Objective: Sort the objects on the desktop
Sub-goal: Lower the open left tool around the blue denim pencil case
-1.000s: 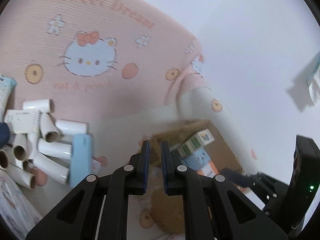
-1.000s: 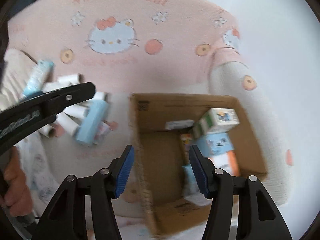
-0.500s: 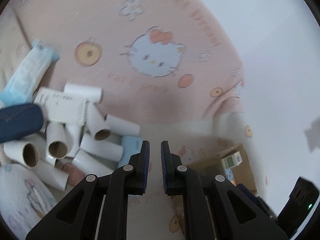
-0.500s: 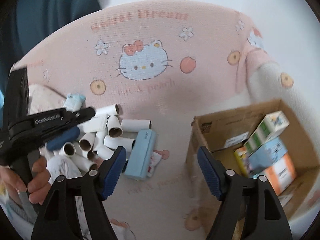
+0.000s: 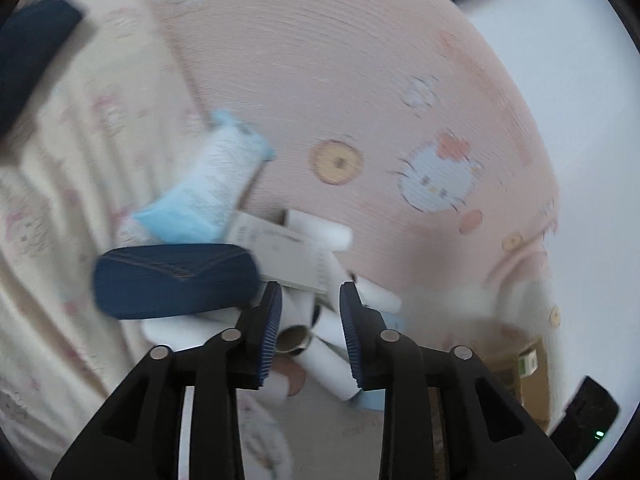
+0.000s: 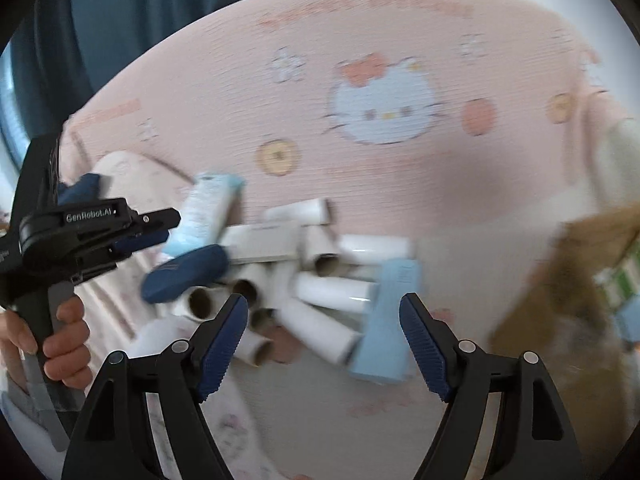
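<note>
My left tool [image 5: 307, 322] points down at a heap of white cardboard tubes [image 6: 320, 304]; its jaws are opening, with nothing pressed between the pads, though the open end of one tube [image 5: 294, 338] shows through the gap. My right tool [image 6: 322, 336] also points down over the heap, jaws opening and wide apart, gripping nothing. My left hand [image 6: 60, 340] and its black tool body [image 6: 76, 240] appear at the left edge of the right wrist view.

The heap lies on a bed cover, a pink blanket [image 6: 400, 180] printed with a cartoon cat face [image 6: 384, 108], flowers and round fruit. A flat white box [image 6: 260, 244] rests on top of the tubes. A dark blue pouch [image 6: 184, 274] lies against the heap's left side, and a pale blue and white packet [image 6: 208, 210] leans just behind it. A light blue rectangular box [image 6: 390, 320] touches the heap's right side. A brown cardboard carton [image 6: 568, 292] stands well apart toward the right edge of the blanket, holding small cartons [image 6: 620, 280] too blurred to identify. Cream patterned bedding [image 5: 60, 240] borders the blanket on the left.
</note>
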Tool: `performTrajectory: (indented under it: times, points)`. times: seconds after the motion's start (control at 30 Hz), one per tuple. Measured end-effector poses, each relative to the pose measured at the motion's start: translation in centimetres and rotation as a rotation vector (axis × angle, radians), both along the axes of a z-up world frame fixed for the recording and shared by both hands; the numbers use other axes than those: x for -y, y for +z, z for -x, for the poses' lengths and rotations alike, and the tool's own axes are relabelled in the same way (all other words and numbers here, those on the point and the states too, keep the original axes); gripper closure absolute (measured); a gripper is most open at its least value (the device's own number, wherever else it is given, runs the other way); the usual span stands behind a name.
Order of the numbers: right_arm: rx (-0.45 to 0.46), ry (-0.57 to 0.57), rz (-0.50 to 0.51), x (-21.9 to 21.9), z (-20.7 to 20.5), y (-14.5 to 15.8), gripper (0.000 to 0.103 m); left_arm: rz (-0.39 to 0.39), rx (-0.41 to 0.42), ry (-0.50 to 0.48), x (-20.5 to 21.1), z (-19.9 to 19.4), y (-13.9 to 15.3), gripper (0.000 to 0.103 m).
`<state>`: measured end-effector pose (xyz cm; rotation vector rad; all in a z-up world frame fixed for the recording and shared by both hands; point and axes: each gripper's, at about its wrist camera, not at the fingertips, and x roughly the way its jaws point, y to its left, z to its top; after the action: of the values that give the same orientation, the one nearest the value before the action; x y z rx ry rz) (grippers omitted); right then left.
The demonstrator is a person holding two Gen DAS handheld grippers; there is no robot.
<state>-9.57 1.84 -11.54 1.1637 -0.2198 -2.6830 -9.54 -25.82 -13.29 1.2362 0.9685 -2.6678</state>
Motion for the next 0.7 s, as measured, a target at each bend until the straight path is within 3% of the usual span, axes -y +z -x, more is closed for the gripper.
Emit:
performTrajectory:
  times: [0.17,0.33,0.47,0.7]
  points:
    - [0.035,0.093,-0.023,3.8,3.1,-1.3,0.026,-0.081,0.015,0.059,3.2,-0.8,-0.5,0.064]
    - [0.067,0.171,-0.036,6.8,5.6,-2.1,0.026,-0.176,0.029,0.159,6.2,-1.6,-1.5,0.052]
    - [0.082,0.203,-0.049,8.5,7.7,-2.7,0.026,-0.212,0.07,0.253,8.7,-2.4,-3.0,0.048]
    - [0.156,0.265,-0.016,10.3,10.6,-4.2,0.026,-0.281,0.224,0.365,11.2,-2.3,-6.8,0.048]
